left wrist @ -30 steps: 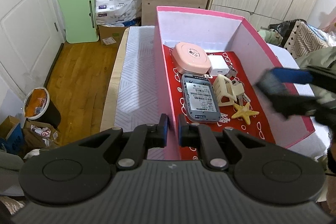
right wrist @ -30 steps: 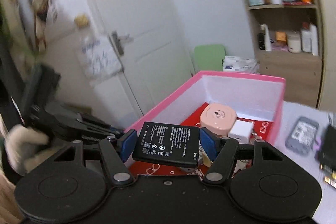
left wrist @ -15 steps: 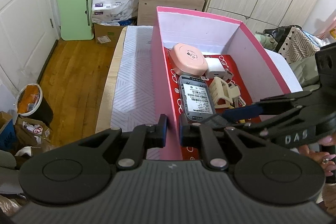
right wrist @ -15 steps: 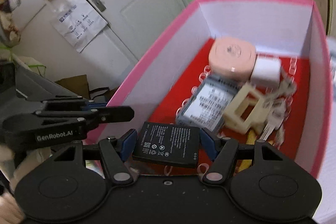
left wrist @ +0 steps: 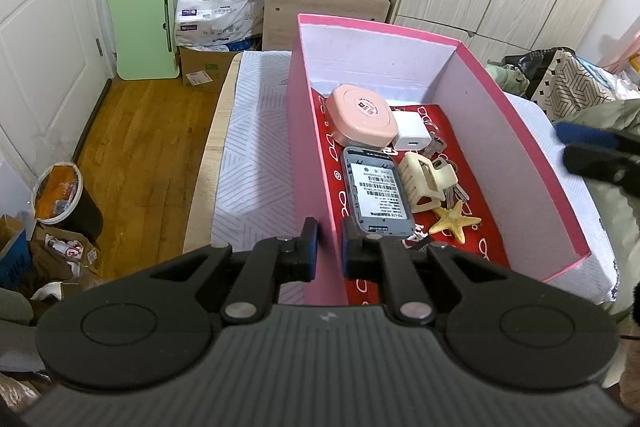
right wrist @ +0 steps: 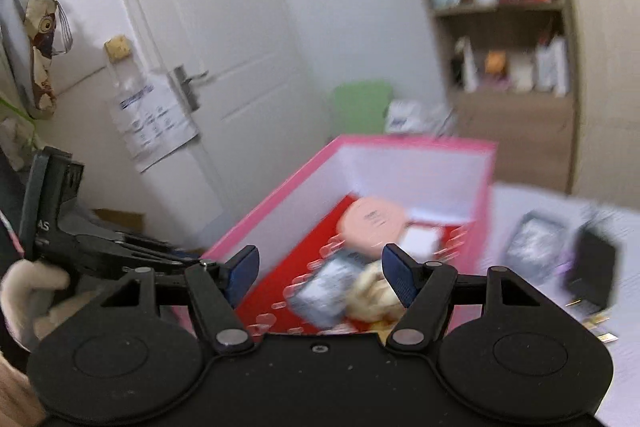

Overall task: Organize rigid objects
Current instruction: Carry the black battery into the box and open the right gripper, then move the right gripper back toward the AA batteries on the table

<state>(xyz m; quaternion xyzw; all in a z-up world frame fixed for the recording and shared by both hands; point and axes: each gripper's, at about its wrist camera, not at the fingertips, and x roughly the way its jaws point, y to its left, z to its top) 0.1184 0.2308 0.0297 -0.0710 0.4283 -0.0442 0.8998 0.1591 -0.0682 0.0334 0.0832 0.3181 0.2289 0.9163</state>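
Your left view shows sharply what the right view blurs: inside the pink box lie a pink round case, white charger, grey device, cream hair claw and starfish. Your left gripper pinches the box's near wall, angled down. Your right gripper stands spread and empty. The box sits on a white patterned cloth over the table; wood floor lies beyond.
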